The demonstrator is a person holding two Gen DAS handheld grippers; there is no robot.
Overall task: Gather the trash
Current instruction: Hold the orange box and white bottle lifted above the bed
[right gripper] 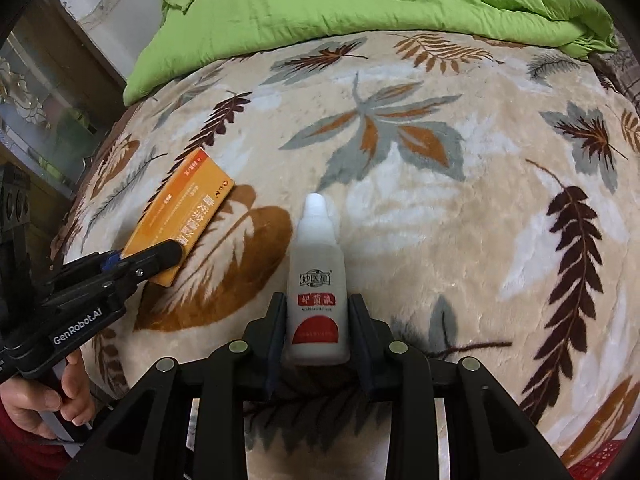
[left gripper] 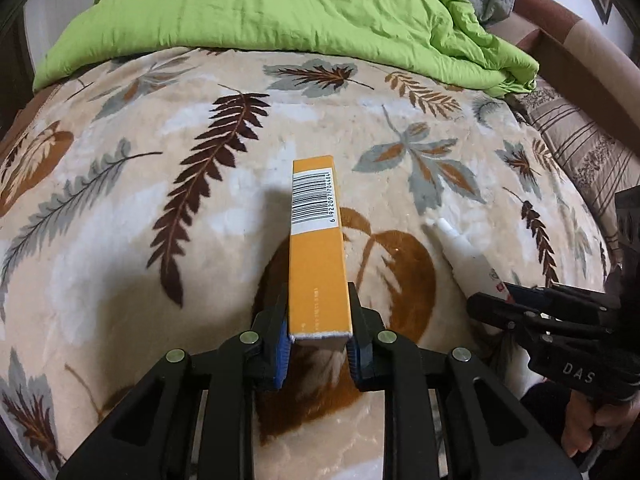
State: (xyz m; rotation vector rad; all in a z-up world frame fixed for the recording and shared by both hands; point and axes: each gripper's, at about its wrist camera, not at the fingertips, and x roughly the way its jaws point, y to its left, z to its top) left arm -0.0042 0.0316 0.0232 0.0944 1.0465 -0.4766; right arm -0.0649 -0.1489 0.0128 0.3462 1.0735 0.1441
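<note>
Left tongs (left gripper: 319, 320) clamp the orange box (left gripper: 316, 248) (barcode side up) above the leaf-print bed blanket (left gripper: 120, 240). Right tongs (right gripper: 318, 320) grip the white bottle (right gripper: 318, 280) beside it.

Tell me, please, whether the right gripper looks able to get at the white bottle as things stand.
Probably yes: the right gripper already has the white bottle between its fingers, seemingly closed on it. Nothing blocks it; the left gripper holds the orange box off to the side.
</note>
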